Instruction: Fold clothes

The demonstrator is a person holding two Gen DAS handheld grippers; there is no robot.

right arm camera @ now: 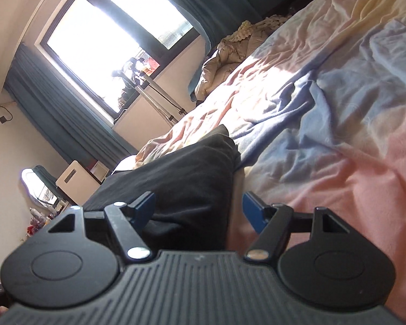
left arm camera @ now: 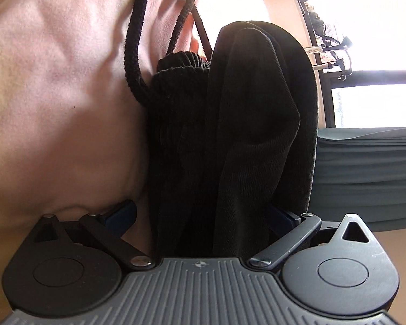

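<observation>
While both grippers straddle black garment folds on the bed, their jaws stand wide.

Left gripper (left arm camera: pixel 201 216): blue pads spread, bunched black trousers (left arm camera: pixel 230 135) filling the gap, ribbed waistband (left arm camera: pixel 181 65) and drawstring (left arm camera: pixel 138 54) lying against the pink sheet (left arm camera: pixel 54 81). Right gripper (right arm camera: pixel 197 207): fingers apart around a black fabric corner (right arm camera: pixel 192 168), resting on the pastel bedsheet (right arm camera: pixel 338 108) near the window (right arm camera: pixel 100 40) and teal curtain (right arm camera: pixel 54 113).

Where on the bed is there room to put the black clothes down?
The bedsheet lies bare to the right of the black garment, out to the beige blanket near the window. It is crowded by the left gripper, where the garment bunches with its drawstring.
</observation>
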